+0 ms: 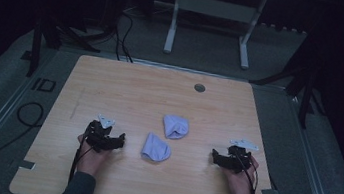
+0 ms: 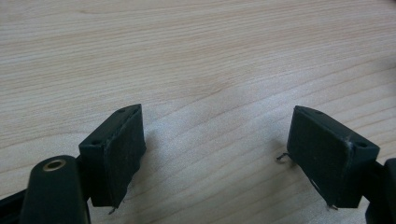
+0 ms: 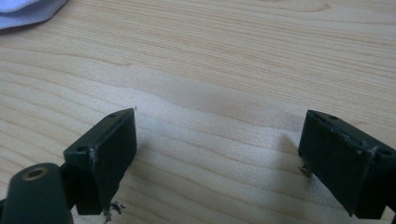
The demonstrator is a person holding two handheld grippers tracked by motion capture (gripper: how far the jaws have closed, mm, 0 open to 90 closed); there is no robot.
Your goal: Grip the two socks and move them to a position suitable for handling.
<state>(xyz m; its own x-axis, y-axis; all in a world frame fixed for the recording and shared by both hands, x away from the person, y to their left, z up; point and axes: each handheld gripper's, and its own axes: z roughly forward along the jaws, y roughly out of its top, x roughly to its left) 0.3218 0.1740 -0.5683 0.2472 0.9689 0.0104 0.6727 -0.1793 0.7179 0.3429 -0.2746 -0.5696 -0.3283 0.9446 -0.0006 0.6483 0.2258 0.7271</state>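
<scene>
The wooden table [image 1: 126, 86] is the biggest thing here, and I use it as my landmark. Near the middle of the table lie two small pale lavender cloth pieces, maybe socks or little caps; I cannot tell which. The farther cloth [image 1: 175, 126] sits slightly toward the table's right side, and the nearer cloth [image 1: 155, 148] lies just beside it, closer to the person's edge. They look close together but apart.

The left gripper [image 1: 113, 138] rests low on the table's left half, its jaws spread wide with nothing between them. The right gripper [image 1: 218, 157] rests on the table's right half, also spread wide and empty.

I think the risk is in the thin, soft fabric. If the jaws come down too flat, they can push the cloth along the smooth wood instead of pinching it. Because the cloths are near each other, one grab may also drag its neighbour.
</scene>
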